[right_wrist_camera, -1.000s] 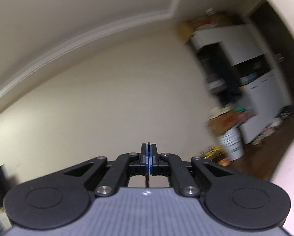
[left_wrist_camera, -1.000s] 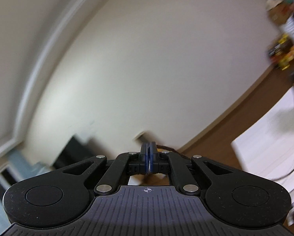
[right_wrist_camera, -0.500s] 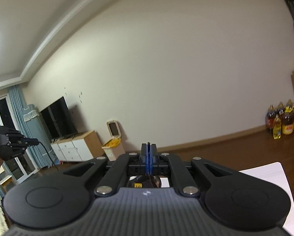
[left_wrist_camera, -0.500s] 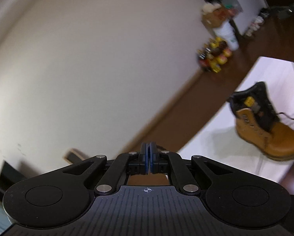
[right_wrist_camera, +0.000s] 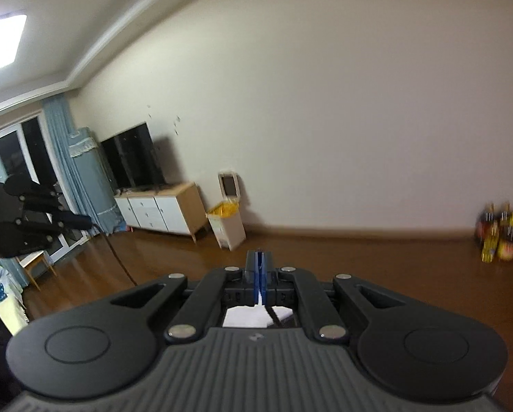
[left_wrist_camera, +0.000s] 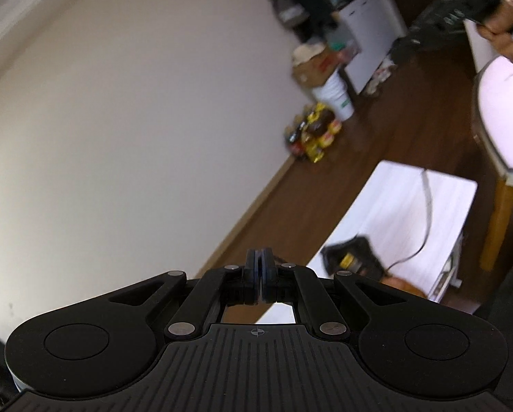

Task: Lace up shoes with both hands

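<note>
Looking along the left gripper [left_wrist_camera: 258, 261], its two fingers are being held pressed flat together above a white mat [left_wrist_camera: 387, 213] laid on a brown wooden floor [left_wrist_camera: 328, 189]. A dark lace [right_wrist_camera: 119, 257] is being gripped at its tip, as seen in the right wrist view, where the cord is hanging down from that gripper at the left edge. The boot [left_wrist_camera: 363, 267], tan with a black collar, is being shown on the near part of the mat, half hidden behind the left gripper's linkage. The right gripper [right_wrist_camera: 259, 261] is likewise being kept clenched, with a second dark strand [right_wrist_camera: 275, 316] running down from between its fingers over the white mat. A hand [left_wrist_camera: 503, 27] is being seen at the upper right of the left wrist view, wrapped around the right gripper's handle. Bottles [left_wrist_camera: 311, 134] are being seen clustered against the cream wall.
</note>
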Motion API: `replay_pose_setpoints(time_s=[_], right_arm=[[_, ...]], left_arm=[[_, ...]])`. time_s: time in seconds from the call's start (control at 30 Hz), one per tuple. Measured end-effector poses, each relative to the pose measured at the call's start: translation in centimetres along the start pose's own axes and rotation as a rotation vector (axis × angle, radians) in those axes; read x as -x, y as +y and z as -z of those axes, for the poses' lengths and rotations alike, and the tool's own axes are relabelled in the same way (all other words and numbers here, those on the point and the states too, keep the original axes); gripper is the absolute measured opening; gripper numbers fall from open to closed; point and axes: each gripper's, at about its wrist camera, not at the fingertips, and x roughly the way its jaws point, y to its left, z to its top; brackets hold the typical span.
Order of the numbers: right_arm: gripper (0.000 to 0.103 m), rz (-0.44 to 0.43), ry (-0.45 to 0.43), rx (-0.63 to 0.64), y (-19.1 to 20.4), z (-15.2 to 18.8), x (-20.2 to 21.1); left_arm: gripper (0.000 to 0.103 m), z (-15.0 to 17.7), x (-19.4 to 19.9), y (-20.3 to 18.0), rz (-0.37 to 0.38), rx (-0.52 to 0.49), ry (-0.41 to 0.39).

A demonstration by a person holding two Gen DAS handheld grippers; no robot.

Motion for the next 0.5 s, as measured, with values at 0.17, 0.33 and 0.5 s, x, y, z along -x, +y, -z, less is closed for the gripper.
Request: replay_pose_setpoints(time_s=[0.17,0.33,0.5], right_arm=[[0.002,0.001,-0.047,0.038,1.7,-0.5,3.4],[0.002,-0.013,-0.096,0.033,2.0,-0.7,6.4],[0.002,-0.008,-0.127,0.052,2.5,-0.9,7.8]], left_arm=[[0.002,-1.2,0.6,-1.1,-0.025,-0.017,-0.050],[0.002,-1.8,1.6,-1.3,-0.075,-0.017,-0.089],[0.002,-2.4,1.7,-2.4,-0.048,-0.029,-0.087]])
